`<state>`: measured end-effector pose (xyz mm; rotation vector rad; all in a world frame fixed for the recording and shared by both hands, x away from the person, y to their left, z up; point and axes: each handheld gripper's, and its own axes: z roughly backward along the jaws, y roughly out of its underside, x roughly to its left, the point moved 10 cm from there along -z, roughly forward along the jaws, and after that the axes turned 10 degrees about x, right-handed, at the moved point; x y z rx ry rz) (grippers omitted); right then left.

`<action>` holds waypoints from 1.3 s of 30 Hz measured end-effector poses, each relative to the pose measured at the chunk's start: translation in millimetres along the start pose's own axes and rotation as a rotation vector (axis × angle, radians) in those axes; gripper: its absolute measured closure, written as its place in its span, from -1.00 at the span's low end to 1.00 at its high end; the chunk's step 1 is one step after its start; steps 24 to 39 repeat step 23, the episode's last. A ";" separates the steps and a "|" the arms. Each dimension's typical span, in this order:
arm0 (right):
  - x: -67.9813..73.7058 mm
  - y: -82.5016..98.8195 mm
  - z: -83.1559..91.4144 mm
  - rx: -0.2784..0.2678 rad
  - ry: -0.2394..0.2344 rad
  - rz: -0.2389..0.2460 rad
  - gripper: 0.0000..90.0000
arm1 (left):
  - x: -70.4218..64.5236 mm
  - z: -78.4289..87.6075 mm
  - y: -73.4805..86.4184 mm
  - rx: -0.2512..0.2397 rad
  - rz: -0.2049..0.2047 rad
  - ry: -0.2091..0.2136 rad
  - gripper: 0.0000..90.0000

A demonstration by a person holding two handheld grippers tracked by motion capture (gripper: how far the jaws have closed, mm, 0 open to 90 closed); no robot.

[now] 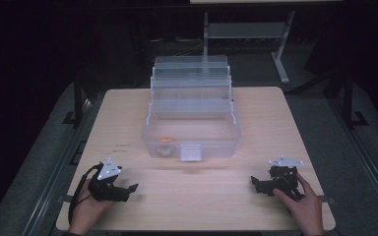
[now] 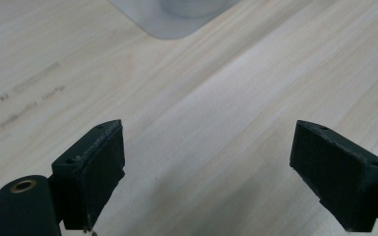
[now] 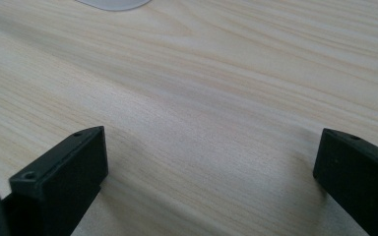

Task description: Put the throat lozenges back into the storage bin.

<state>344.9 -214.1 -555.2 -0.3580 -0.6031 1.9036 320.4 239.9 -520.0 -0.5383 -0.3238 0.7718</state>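
A clear plastic tiered organiser box (image 1: 226, 142) stands open at the middle of the wooden table (image 1: 275, 123), its trays stepped back and up. A small orange item (image 1: 165, 139) lies in the bottom bin at its front left. My left gripper (image 1: 130, 190) rests near the front left of the table, open, with nothing between its jaws. Low over bare wood at the front right sits my right gripper (image 1: 256, 183), also open and empty. The left gripper view has its gripper (image 2: 206, 142) with jaws wide apart, and so does the right gripper (image 3: 211, 147).
A white latch (image 1: 191, 152) hangs on the box's front wall. A corner of the box (image 2: 177, 19) lies ahead of the left jaws. Faint pencil marks (image 2: 29, 93) are on the wood. A grey desk frame (image 1: 246, 32) stands beyond the table in the dark.
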 end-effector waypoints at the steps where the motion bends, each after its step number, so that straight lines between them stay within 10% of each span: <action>1: 0.1 0.0 0.0 0.000 0.000 -0.001 -1.00 | -0.1 -1.1 2.5 0.003 0.005 0.004 -0.74; 39: 0.2 0.0 0.0 0.000 -0.001 -0.001 -1.00 | -1.6 -12.0 24.6 -0.020 0.056 0.050 -0.76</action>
